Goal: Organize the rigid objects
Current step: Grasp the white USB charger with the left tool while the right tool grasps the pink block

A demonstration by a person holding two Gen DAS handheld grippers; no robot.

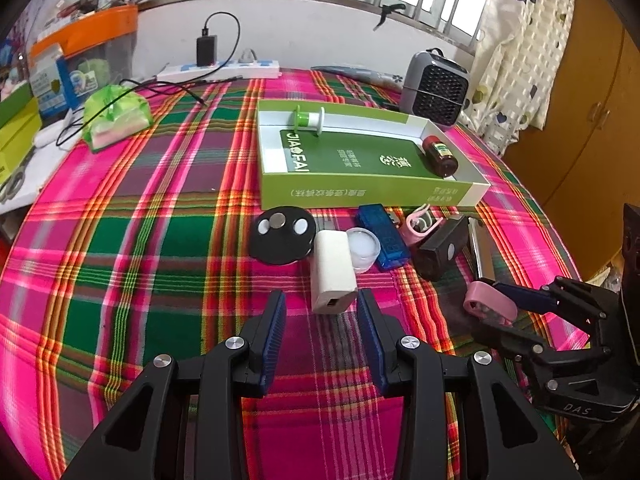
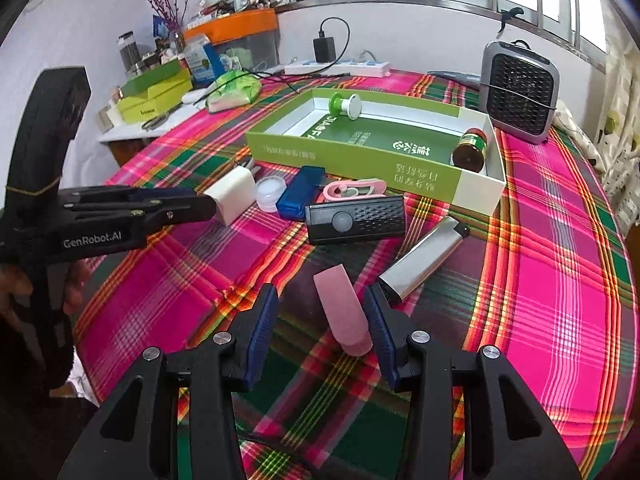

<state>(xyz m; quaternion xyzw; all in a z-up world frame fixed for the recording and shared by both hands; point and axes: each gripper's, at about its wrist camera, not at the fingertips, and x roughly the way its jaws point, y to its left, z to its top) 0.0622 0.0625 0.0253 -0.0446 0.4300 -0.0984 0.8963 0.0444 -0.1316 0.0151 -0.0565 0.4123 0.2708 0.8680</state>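
A green and white box tray [image 1: 360, 194] [image 2: 348, 152] holds a green-capped spool [image 1: 308, 119] [image 2: 346, 106] and a brown bottle [image 1: 440, 155] [image 2: 471, 148]. In front lie a white charger [image 1: 333, 276] [image 2: 234, 196], black disc [image 1: 282, 236], clear cap [image 1: 363, 246] [image 2: 271, 193], blue device [image 1: 384, 236] [image 2: 301, 192], pink clip [image 1: 422, 222] [image 2: 354, 190], black sensor box [image 1: 440, 252] [image 2: 356, 219] and silver lighter [image 2: 424, 258]. My left gripper [image 1: 322, 312] [image 2: 200, 200] is open just short of the charger. My right gripper [image 2: 320, 308] [image 1: 492, 300] is open around a pink oblong piece [image 2: 344, 312] [image 1: 486, 300].
A grey fan heater [image 1: 434, 88] [image 2: 520, 90] stands behind the tray. A power strip with a charger [image 1: 218, 68] [image 2: 336, 66], a green bag [image 1: 116, 118] [image 2: 234, 90] and stacked boxes [image 2: 154, 94] lie at the far left. The plaid cloth [image 1: 140, 240] covers the table.
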